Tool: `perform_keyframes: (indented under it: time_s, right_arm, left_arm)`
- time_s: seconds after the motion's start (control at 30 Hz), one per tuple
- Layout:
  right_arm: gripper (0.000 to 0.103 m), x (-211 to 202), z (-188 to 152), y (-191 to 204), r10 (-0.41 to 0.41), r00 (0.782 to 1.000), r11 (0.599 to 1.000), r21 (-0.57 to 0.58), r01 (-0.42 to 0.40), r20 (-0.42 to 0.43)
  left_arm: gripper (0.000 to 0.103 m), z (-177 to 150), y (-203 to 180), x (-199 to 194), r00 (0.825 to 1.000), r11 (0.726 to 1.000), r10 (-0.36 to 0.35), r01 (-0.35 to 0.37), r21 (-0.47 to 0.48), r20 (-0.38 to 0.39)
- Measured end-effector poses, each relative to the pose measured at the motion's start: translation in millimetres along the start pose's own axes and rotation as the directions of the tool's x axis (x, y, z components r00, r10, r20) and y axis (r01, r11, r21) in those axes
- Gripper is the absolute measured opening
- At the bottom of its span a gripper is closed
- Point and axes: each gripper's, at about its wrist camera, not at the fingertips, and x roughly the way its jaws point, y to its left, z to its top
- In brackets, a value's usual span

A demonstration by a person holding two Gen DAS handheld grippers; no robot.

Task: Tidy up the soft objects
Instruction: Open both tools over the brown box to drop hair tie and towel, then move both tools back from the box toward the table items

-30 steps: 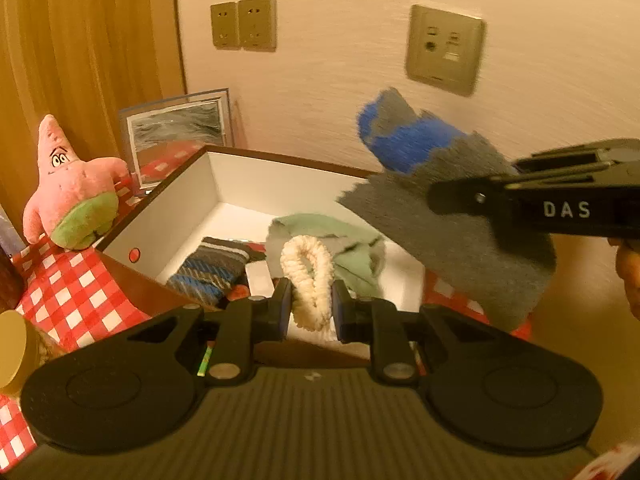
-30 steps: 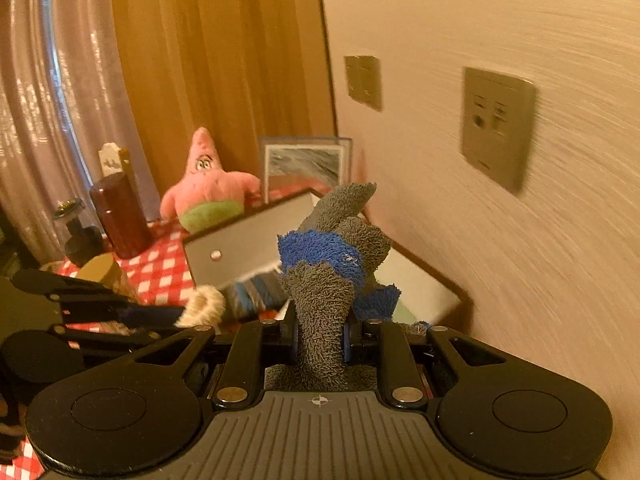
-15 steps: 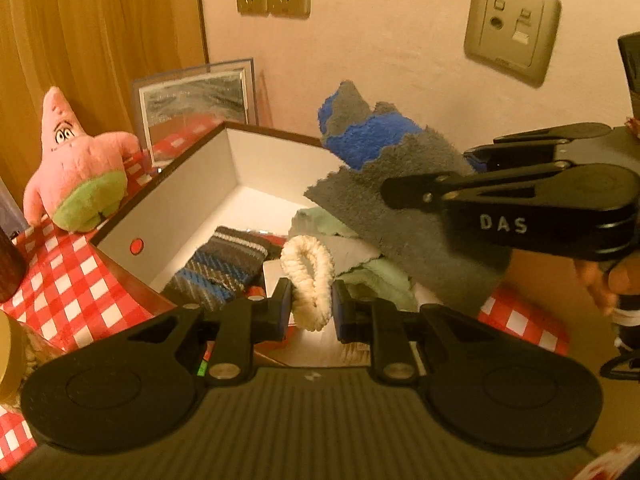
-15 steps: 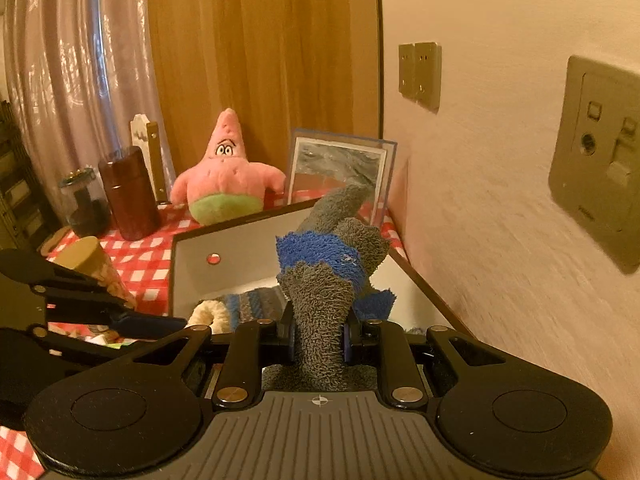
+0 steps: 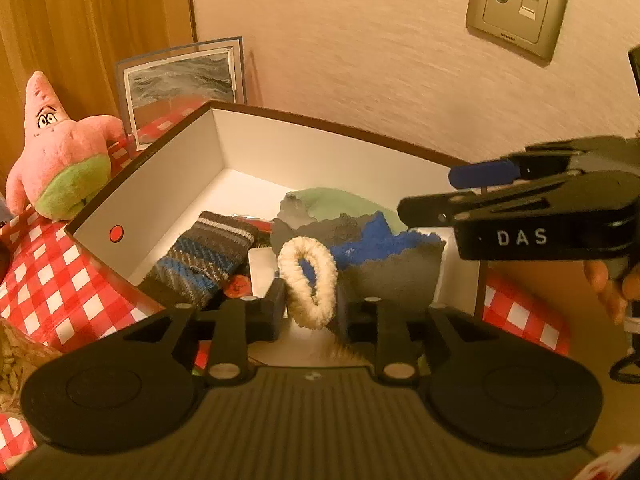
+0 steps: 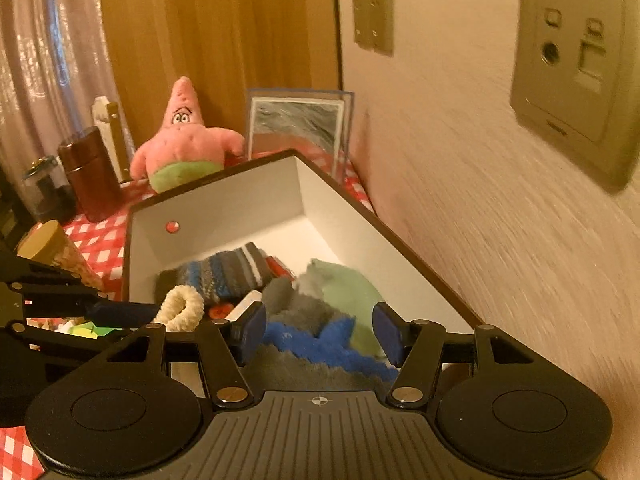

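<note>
1. Socks and other soft stuff are mostly in the white box (image 5: 172,184) as seen from the left wrist view: a striped sock (image 5: 204,258), a pale green cloth (image 5: 340,204) and a grey-and-blue sock (image 5: 384,256) lying on the pile. The left gripper (image 5: 310,302) is clamped on a cream scrunchie (image 5: 308,280), held upright at the near edge of the box, not dropped in yet. The right gripper (image 5: 436,196) pokes in from the right with nothing between its fingers.

2. Right wrist view: the right gripper (image 6: 320,332) has its jaws spread wide, parked just above the grey-and-blue sock (image 6: 316,340), so that one looks delivered. The box (image 6: 224,204) sits against the wall, and the scrunchie (image 6: 180,308) shows at the left in the other gripper.

3. Progress guess: pretty far along. Scrunchie is what's left in hand, and the pink starfish plush (image 6: 184,144) sits outside behind the box, so maybe that goes in too.
</note>
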Motion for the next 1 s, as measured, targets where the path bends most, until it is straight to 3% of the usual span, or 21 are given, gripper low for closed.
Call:
perform_keyframes:
  time_s: [0.23,0.63,1.0]
  right_arm:
    - [0.060,-3,-2,-1,-0.006,1.000,1.000,0.020,0.006,-0.010]
    - [0.063,-13,-10,2,-0.015,1.000,0.999,0.042,0.015,-0.006]
    - [0.063,-50,-23,14,-0.038,0.999,0.995,0.090,0.035,0.036]
  left_arm:
    - [0.043,2,3,0,1.000,1.000,0.008,-0.008,-0.010,0.018]
    - [0.049,-5,2,-15,1.000,0.999,-0.005,0.006,-0.034,0.018]
    - [0.049,-16,0,-52,0.997,0.998,-0.046,0.048,-0.035,0.059]
